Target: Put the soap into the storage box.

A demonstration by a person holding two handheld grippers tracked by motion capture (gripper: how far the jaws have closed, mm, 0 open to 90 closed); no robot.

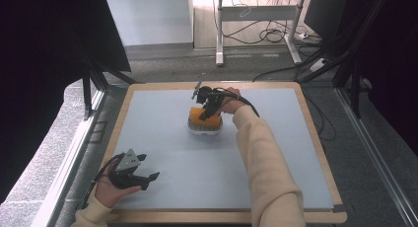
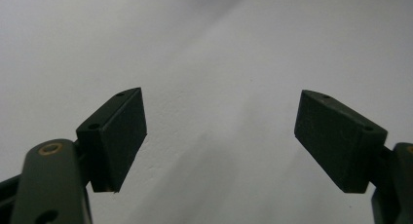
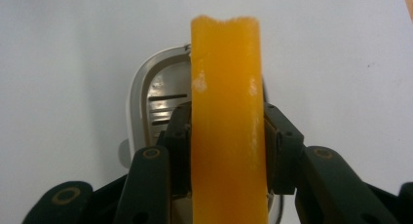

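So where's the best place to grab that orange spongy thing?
Pinch the orange sponge across its two broad flat faces, coming from above. It stands on its thin edge over the white holder, so the faces are free; the right gripper grips it that way.

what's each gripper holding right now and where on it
The right gripper pinches the orange sponge across its thin sides, above the white holder. The left gripper is open, holding nothing.

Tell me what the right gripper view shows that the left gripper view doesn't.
Right gripper view: the right tongs closed on an orange sponge standing on edge, above a white slotted holder. Left gripper view: the left tongs with jaws spread wide and nothing between them. Both share the pale table surface behind the black jaws.
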